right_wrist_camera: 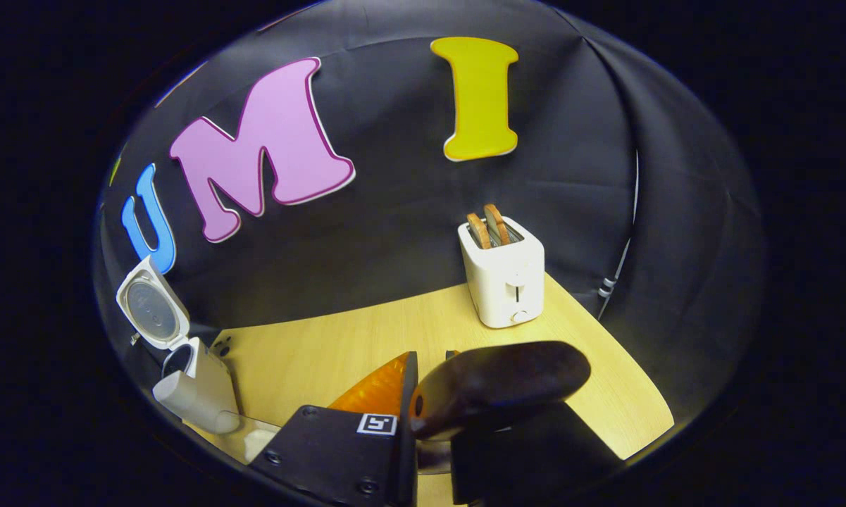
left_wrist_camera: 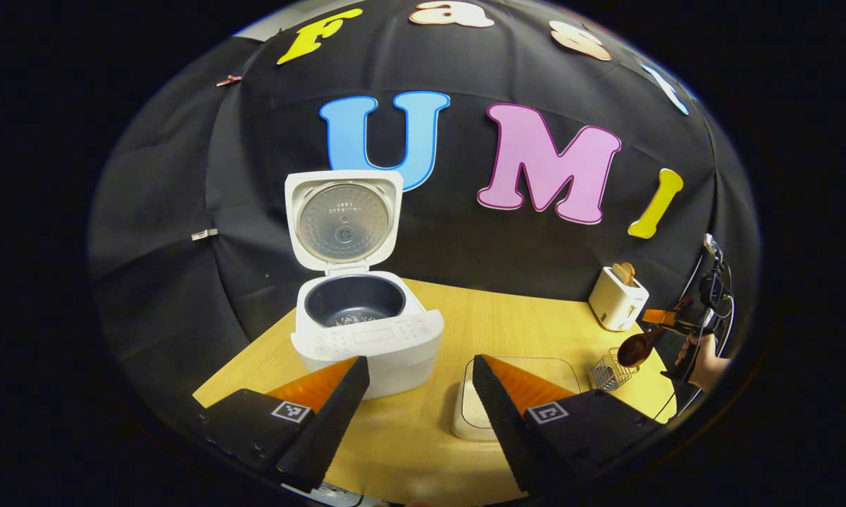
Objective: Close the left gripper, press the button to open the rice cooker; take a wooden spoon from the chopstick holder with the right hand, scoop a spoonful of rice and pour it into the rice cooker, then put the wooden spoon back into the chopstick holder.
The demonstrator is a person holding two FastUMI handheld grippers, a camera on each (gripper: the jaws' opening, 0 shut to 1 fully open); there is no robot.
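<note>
The left gripper view looks across the table (left_wrist_camera: 479, 317) from its near edge toward the far wall, the rice cooker (left_wrist_camera: 366, 331) close. The right gripper view sits low at the right, facing the toaster (right_wrist_camera: 501, 271); both share these (seen from different angles).

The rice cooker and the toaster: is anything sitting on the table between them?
In the left gripper view, bare wooden tabletop runs from the rice cooker to the toaster. The clear rice container and wire chopstick holder sit nearer the camera.
</note>
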